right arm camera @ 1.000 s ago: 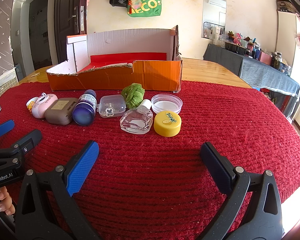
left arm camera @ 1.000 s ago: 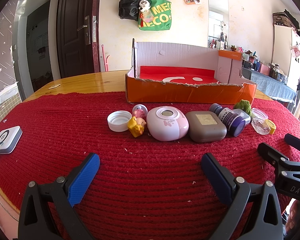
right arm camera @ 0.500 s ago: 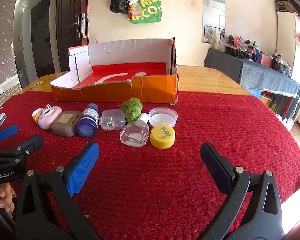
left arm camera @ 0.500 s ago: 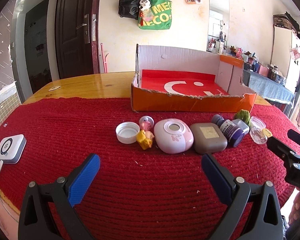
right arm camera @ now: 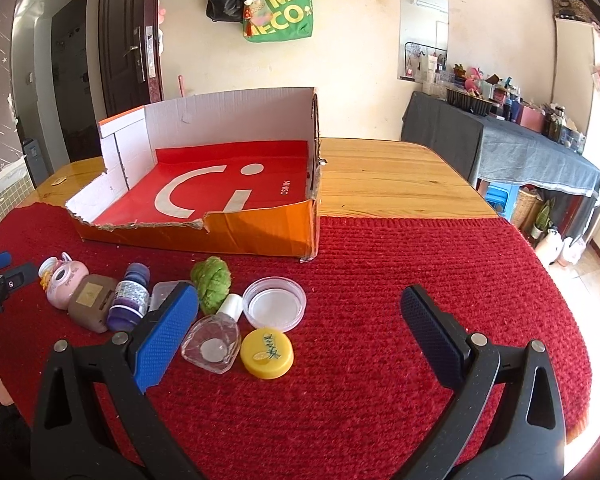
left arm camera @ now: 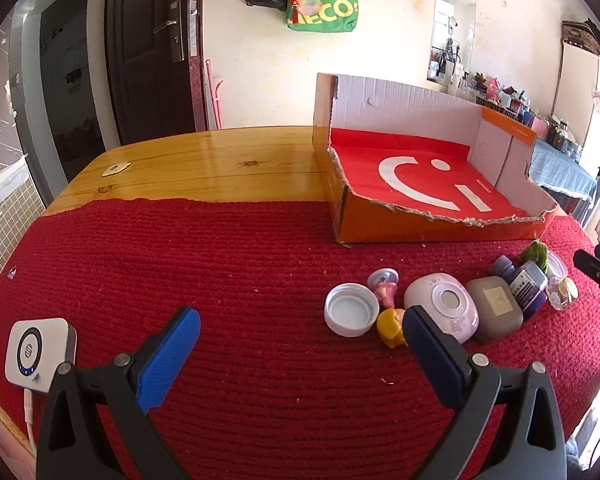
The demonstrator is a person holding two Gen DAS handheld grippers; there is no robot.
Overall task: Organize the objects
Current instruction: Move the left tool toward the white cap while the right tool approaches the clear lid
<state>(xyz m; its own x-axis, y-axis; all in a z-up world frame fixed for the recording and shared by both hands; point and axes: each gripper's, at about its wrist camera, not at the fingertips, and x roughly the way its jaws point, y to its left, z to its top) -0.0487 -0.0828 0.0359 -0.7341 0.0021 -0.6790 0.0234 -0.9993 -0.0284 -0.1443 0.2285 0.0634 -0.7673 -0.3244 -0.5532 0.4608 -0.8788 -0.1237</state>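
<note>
Both tongs spread wide, nothing held. Left tongs (left arm camera: 300,334): white cap (left arm camera: 351,315) and yellow toy (left arm camera: 392,327) just ahead-right, toy nearly touching the right finger. Right tongs (right arm camera: 299,316): yellow lid (right arm camera: 267,353) and clear bottle (right arm camera: 213,343) sit between the fingers, left of centre. Empty box (right arm camera: 260,236) is ahead-left. Row runs left-right, so I'd guess right goes first
</note>
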